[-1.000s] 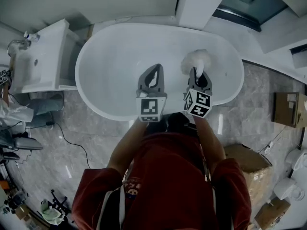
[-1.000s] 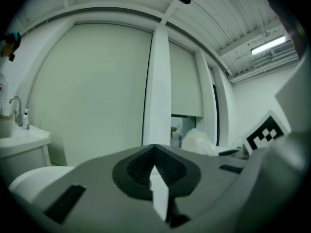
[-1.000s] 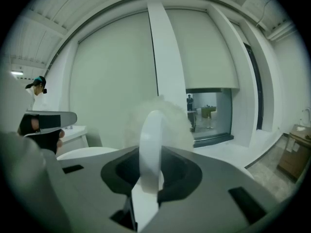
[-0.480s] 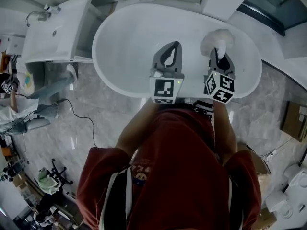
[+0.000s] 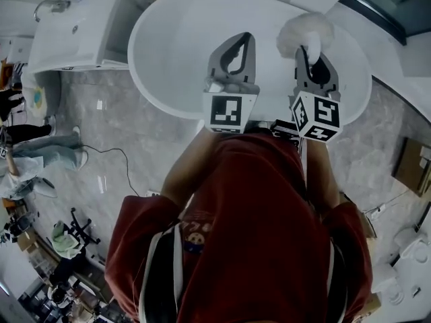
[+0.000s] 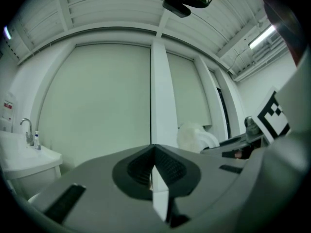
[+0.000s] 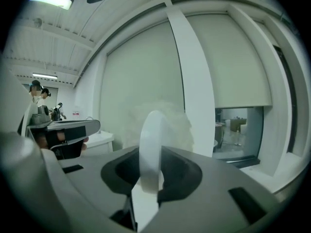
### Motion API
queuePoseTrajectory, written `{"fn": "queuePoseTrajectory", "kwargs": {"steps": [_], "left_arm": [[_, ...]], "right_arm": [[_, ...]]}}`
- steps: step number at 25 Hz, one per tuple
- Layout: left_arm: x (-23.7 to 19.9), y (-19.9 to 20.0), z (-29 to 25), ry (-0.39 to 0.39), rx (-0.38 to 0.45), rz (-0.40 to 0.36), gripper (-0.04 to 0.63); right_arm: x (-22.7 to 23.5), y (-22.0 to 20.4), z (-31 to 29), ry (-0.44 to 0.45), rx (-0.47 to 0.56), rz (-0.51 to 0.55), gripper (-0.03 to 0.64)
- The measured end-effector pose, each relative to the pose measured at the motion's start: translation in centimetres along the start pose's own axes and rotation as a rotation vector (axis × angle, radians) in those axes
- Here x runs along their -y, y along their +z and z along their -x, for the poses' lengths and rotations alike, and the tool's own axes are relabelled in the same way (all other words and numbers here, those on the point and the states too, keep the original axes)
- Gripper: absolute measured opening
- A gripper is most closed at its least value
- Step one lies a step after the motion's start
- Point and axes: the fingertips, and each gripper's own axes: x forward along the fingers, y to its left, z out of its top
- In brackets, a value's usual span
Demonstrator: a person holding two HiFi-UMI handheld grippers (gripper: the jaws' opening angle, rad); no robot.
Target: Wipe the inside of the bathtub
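As R tongs point(image 7: 149, 174) clamp fluffy duster point(image 5: 304, 31), tub point(image 5: 182, 52) gleams.

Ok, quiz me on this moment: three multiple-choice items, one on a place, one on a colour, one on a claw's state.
1. Where does the washbasin stand relative to the bathtub?
A) past its end on the person's right
B) past its end on the person's left
C) inside it

2. What colour is the duster in the right claw?
A) red
B) blue
C) white

3. How is the left claw?
A) shut, empty
B) wide open
C) shut on a cloth

Answers:
1 B: the head view shows the washbasin beyond the tub's left end.
2 C: its fluffy head and its handle are both white.
3 A: its jaws meet with nothing between them.
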Motion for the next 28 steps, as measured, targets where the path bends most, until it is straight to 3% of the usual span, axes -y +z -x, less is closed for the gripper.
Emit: {"fn": "queuePoseTrajectory", "kwargs": {"steps": [10, 15, 19, 28], "left_arm": [[-0.1, 4.1, 0.8, 0.042, 0.092, 0.041, 0.015], [-0.1, 5.3, 1.6, 0.066, 0.16, -0.008, 0.015], [0.6, 5.2, 1.5, 0.056, 0.16, -0.033, 0.015], [0.8, 5.3, 1.4, 0.064, 0.173, -0.009, 0.015]], "right_arm": [[-0.9, 6.7, 3.2, -0.021, 0.258, 0.132, 0.091], [-1.4, 8.6, 5.1, -0.095, 0.455, 0.19, 0.091], [-1.5, 8.8, 5.0, -0.099, 0.461, 0.194, 0.091], [-0.9, 8.5, 4.6, -0.12, 0.438, 0.196, 0.091]]}}
